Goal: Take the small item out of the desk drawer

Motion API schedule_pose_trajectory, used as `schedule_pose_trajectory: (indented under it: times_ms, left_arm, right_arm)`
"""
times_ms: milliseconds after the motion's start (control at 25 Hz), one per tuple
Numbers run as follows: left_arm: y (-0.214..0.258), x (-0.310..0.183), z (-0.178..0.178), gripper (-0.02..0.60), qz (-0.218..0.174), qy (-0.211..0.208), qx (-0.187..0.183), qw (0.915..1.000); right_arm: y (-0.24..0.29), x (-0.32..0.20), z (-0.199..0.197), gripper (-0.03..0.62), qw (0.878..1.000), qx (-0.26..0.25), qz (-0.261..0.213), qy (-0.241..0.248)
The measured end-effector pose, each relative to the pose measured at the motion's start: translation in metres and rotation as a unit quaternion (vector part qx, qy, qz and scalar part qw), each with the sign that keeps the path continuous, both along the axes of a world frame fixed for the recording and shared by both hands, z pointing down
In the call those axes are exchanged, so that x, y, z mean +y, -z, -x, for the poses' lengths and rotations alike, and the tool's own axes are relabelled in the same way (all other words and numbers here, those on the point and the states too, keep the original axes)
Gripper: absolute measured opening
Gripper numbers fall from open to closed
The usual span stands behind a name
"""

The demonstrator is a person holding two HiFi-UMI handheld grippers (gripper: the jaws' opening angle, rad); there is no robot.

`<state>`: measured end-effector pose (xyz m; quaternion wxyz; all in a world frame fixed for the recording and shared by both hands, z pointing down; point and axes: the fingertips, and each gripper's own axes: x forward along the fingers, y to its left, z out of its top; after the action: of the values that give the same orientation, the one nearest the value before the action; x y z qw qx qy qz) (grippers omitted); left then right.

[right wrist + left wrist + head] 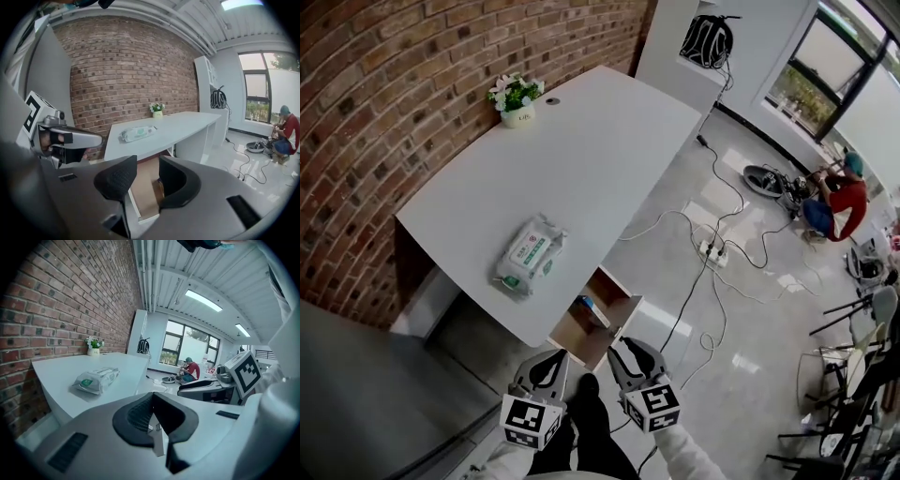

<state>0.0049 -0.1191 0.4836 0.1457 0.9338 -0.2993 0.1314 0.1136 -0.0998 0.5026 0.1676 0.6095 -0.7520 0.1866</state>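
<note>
An open wooden drawer [577, 337] sticks out from under the near edge of the white desk [600, 150]. In it lies a small blue and white item [585, 305]. Both grippers hang just in front of the drawer, clear of it. My left gripper [551, 359] [151, 397] has its pads closed together with nothing between them. My right gripper [623, 352] [147, 161] is open and empty, and the drawer's brown inside [145, 187] shows through its gap.
A pack of wet wipes [530, 253] [96, 379] [137, 133] lies on the desk, and a potted plant [516, 98] stands at the far end by the brick wall. Cables and a power strip [712, 250] lie on the floor to the right. A person in red [844, 202] crouches far off.
</note>
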Motion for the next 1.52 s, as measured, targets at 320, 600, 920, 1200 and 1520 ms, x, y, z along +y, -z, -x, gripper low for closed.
schedule_pose_trajectory:
  times_ms: [320,600,920,1200,1520]
  left_arm:
    - [-0.031,-0.026,-0.017,0.017,0.03,0.033,-0.02,0.9988]
    - [-0.055,-0.039,-0.022,0.017,0.058,0.068,-0.039,0.9952]
    - [-0.077,-0.049,-0.016,0.017,0.08,0.104,-0.054,0.9898]
    - [-0.091,-0.05,-0.019,0.017,0.097,0.12,-0.059,0.9863]
    - [-0.103,-0.049,-0.017,0.017,0.118,0.137,-0.067,0.9812]
  right_arm:
    - [-0.068,-0.054,-0.025,0.161,0.998,0.019,0.053,0.036]
    - [-0.135,-0.099,-0.028,0.178,0.991,0.024,0.103,0.082]
    - [-0.206,-0.122,-0.014,0.212,0.974,0.034,0.184,0.129]
    - [-0.251,-0.136,-0.025,0.213,0.959,0.068,0.231,0.149]
    - [-0.282,-0.146,-0.017,0.222,0.942,0.082,0.273,0.176]
